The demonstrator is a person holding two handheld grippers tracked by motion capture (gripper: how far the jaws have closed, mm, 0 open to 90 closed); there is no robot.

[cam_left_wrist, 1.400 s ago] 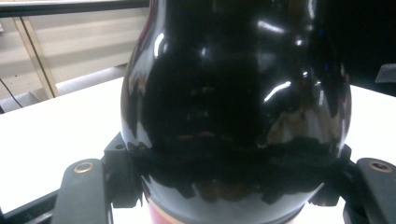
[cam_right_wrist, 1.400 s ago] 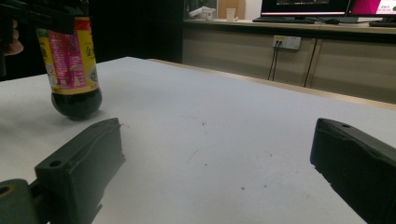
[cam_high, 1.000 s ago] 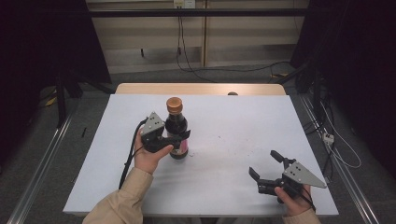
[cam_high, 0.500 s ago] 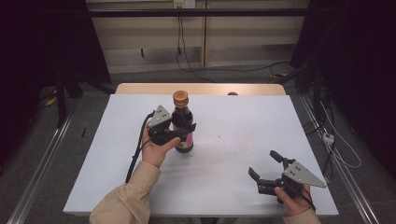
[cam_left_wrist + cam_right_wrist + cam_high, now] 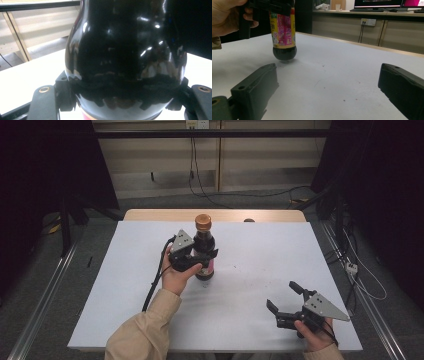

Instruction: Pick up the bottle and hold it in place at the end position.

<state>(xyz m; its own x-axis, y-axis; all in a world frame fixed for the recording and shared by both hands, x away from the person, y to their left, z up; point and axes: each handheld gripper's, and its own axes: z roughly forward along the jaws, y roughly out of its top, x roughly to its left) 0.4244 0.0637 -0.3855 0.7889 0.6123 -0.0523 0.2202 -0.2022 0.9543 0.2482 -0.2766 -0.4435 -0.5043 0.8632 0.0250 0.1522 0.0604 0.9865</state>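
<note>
A dark glass bottle [image 5: 203, 251] with a brown cap and a pink-and-yellow label is held upright over the white table [image 5: 260, 260], and my left gripper [image 5: 200, 257] is shut on its body. In the left gripper view the bottle's glossy dark shoulder [image 5: 125, 50] bulges between the two black jaws. In the right gripper view the bottle [image 5: 284, 35] hangs slightly above the table surface, with a hand gripping it from the left. My right gripper [image 5: 285, 301] rests open near the table's front right edge, nothing between its fingers [image 5: 254, 87].
A wooden table edge [image 5: 215, 215] lies beyond the white surface. Cables [image 5: 200, 185] run across the floor behind it. Metal rails [image 5: 45, 290] flank the table on both sides. In the right gripper view, cabinets and monitors [image 5: 377, 3] stand far off.
My left gripper has carried the bottle rightward and farther from the person, lifting it a little. The right gripper has stayed still and open.
</note>
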